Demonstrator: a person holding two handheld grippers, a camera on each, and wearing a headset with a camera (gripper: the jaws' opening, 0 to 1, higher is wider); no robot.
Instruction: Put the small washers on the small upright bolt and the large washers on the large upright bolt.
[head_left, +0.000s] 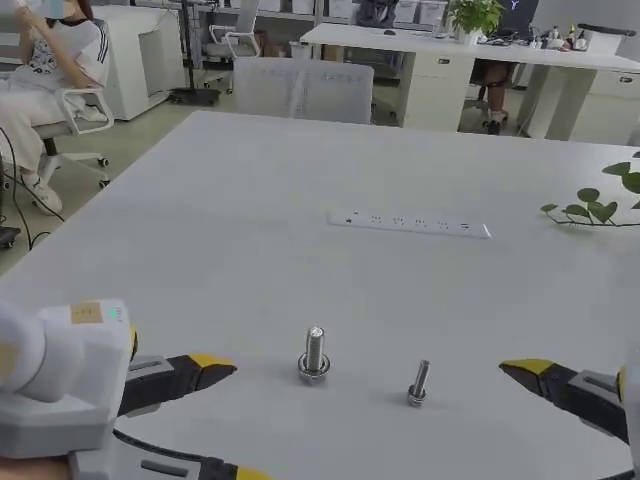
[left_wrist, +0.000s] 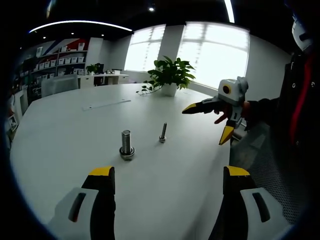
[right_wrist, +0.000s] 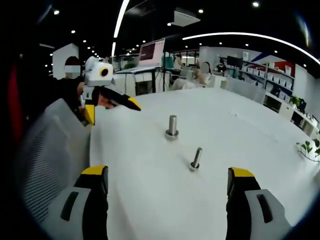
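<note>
hovering tongs: the left tongs (left_wrist: 169, 172) and the right tongs (right_wrist: 167, 173) both hang above the near edge of the tabletop (head_left: 250, 250), one on each side of the bolts and well apart from them.
tongs state: both pairs stand wide, with nothing between the jaws.
large bolt (head_left: 314, 355): upright near the front of the tabletop, to the left of the small one, with a broader ring collar at its foot.
small bolt (head_left: 418, 383): upright, near the large bolt but apart from it, also with a ring at its foot.
washers: the rings at the two feet look like washers already threaded down; they are too small to tell washer from bolt head for certain.
step in hand: by my reading, between placements or at the end of the job, since neither pair carries anything.
next move: if a washer is left, it calls for a narrow pinch on its rim, holding it level, centring its hole over the matching bolt's tip, then letting go so it drops down the thread.
count: two bolts, one large and one small; two tongs; one power strip (head_left: 410, 223) further back; the number of washers on each bolt is not readable.
</note>
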